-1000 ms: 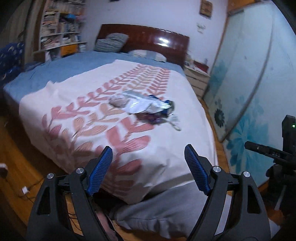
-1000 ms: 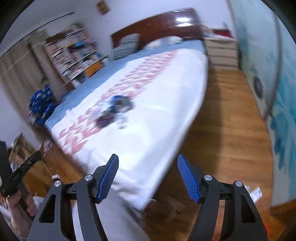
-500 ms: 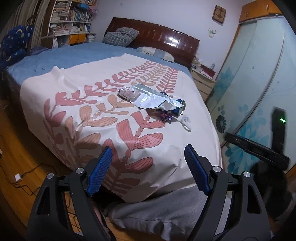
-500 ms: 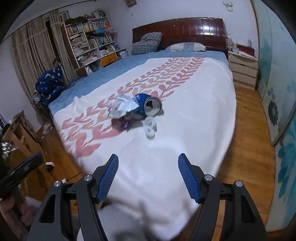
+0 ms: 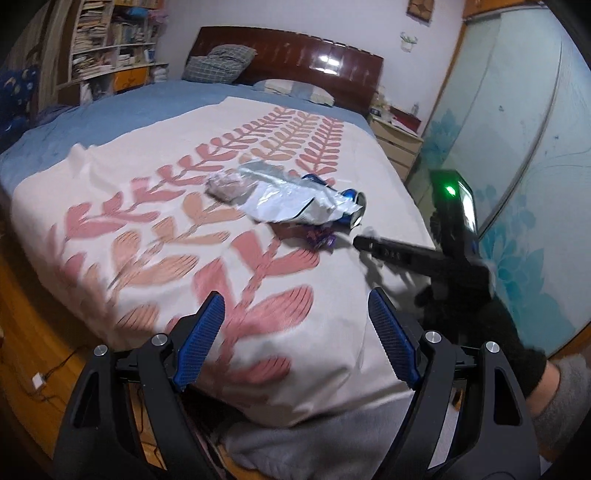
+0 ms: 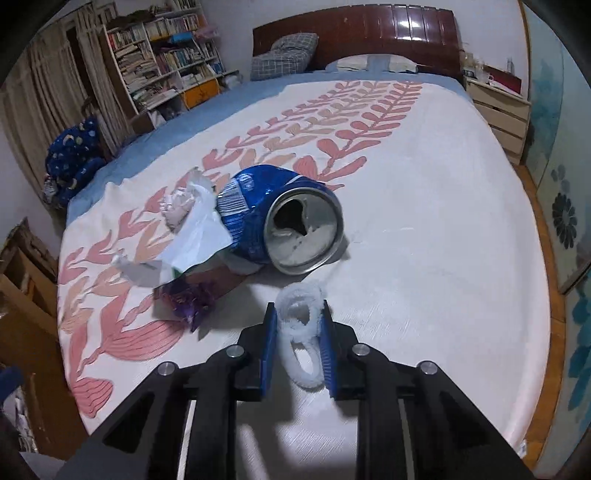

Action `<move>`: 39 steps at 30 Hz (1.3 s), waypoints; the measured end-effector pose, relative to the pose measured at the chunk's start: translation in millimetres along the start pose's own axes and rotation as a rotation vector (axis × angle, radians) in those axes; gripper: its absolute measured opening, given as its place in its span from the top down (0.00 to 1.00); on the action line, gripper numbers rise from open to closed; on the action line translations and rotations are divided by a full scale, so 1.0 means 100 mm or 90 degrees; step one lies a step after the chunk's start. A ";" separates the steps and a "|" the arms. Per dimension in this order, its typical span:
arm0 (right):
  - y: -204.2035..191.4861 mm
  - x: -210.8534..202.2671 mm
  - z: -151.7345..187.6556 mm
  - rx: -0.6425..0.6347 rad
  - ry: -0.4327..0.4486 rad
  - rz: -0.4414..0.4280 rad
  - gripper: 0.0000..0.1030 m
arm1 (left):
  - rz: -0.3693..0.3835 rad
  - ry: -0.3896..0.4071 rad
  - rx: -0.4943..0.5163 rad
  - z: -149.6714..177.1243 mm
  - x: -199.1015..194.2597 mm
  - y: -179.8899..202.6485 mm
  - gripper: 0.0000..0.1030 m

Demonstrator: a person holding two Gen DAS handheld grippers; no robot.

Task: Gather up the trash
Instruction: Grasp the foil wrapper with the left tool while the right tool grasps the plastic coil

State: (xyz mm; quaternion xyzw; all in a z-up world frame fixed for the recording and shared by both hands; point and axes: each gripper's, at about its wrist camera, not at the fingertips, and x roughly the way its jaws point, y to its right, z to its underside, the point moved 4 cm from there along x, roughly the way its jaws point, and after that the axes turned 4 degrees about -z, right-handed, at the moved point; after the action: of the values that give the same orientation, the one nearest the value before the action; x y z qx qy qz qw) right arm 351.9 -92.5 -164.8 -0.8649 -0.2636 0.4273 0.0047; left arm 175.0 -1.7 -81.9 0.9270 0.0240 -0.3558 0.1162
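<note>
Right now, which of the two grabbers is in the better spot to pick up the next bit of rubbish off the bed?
Right. The right gripper already has its fingers closed around the white foam ring, beside the crushed blue can. The left gripper hangs open at the foot of the bed, well short of the pile.

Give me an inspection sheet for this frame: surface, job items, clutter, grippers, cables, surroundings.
Surface: bed with a white leaf-print cover over a blue sheet.
Job's things: crushed blue can on its side, open end toward the right wrist camera; silver foil wrapper draped over it; crumpled tissue; purple wrapper; white fuzzy ring.
Clutter: nothing seen beyond the trash.
Grippers: right gripper has its fingers closed on the white fuzzy ring; left gripper open, above the bed's foot, holding nothing.
Cables: white cable and plug on the floor.
Surroundings: bookshelf, headboard, nightstand, wood floor.
</note>
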 end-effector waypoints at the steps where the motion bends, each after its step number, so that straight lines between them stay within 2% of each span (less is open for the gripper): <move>1: 0.02 -0.03 0.03 0.008 0.004 -0.008 0.78 | 0.008 0.000 0.005 -0.05 0.05 0.03 0.21; 6: 0.15 -0.17 0.18 0.053 0.030 -0.025 0.78 | 0.008 0.009 0.072 -0.41 0.54 0.33 0.20; 10: 0.19 -0.17 0.23 0.056 0.025 -0.033 0.78 | -0.007 -0.012 0.089 -0.55 0.91 0.45 0.19; 13: 0.19 -0.17 0.24 0.053 0.027 -0.033 0.77 | -0.033 -0.013 0.098 -0.62 1.03 0.50 0.19; 15: 0.20 -0.17 0.24 0.054 0.028 -0.035 0.77 | -0.054 -0.017 0.090 -0.63 1.10 0.49 0.19; 20: 0.23 -0.16 0.24 0.064 0.028 -0.048 0.77 | -0.050 -0.050 0.043 -0.63 1.26 0.42 0.21; 22: 0.24 -0.16 0.24 0.067 0.028 -0.053 0.77 | -0.036 -0.058 0.023 -0.63 1.29 0.39 0.37; 24: 0.24 -0.16 0.24 0.070 0.029 -0.056 0.77 | -0.031 -0.070 0.008 -0.62 1.32 0.35 0.62; 26: 0.25 -0.16 0.24 0.071 0.029 -0.058 0.77 | -0.034 -0.072 -0.008 -0.61 1.32 0.30 0.76; 29: 0.26 -0.16 0.24 0.073 0.029 -0.061 0.77 | -0.012 -0.074 -0.040 -0.61 1.29 0.24 0.83; 35: 0.27 -0.16 0.25 0.074 0.029 -0.062 0.77 | -0.007 -0.058 -0.073 -0.61 1.17 0.12 0.97; 39: 0.27 -0.17 0.25 0.077 0.032 -0.065 0.78 | 0.015 -0.016 -0.086 -0.66 0.95 0.08 0.98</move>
State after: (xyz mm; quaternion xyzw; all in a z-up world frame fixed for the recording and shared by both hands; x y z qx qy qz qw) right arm 337.4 -129.0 -174.6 -0.8590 -0.2810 0.4195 0.0852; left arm 290.2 2.4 -95.8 0.9129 0.0358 -0.3632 0.1830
